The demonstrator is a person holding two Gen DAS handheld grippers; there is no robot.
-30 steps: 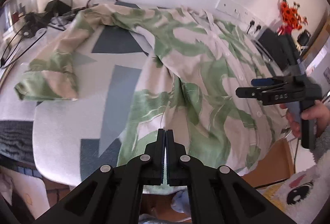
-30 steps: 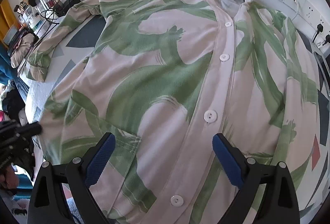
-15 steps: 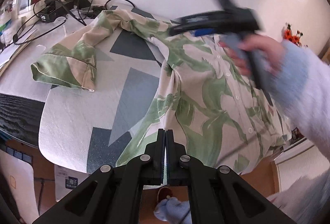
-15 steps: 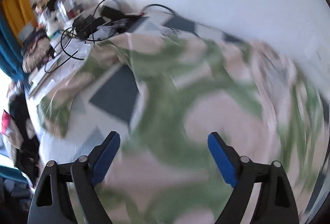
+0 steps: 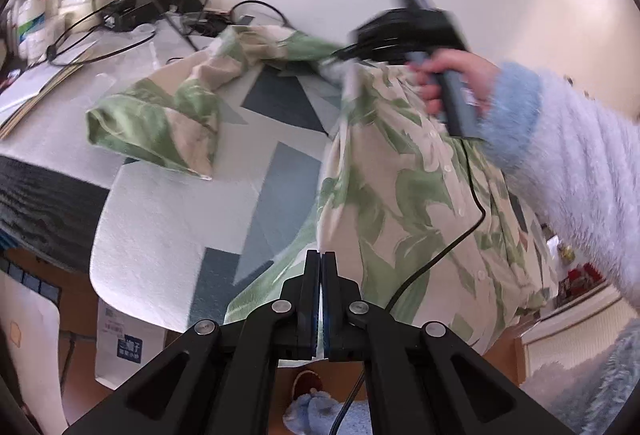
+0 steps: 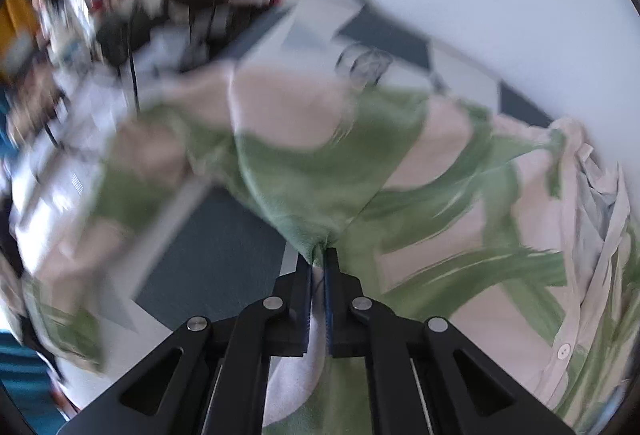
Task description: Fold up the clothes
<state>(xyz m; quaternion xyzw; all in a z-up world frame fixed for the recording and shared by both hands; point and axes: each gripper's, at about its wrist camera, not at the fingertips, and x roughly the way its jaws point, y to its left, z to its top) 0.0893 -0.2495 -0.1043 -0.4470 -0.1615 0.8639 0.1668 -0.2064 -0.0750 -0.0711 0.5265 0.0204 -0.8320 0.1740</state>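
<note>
Left gripper [image 5: 321, 263] sits low in its view, jaws fully together, pointing down at an angle. Right gripper [image 6: 319, 259] has just snapped closed, pinching a bit of the shirt [image 6: 320, 187]. The right hand [image 5: 452, 75] in a fuzzy sleeve [image 5: 560, 139] grips its handle.

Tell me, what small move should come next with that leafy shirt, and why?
Probably draw the right tongs, shut on the shirt near its shoulder, across the shirt's front, carrying the outstretched sleeve inward. The left tongs are shut on the hem, pinning it.
</note>
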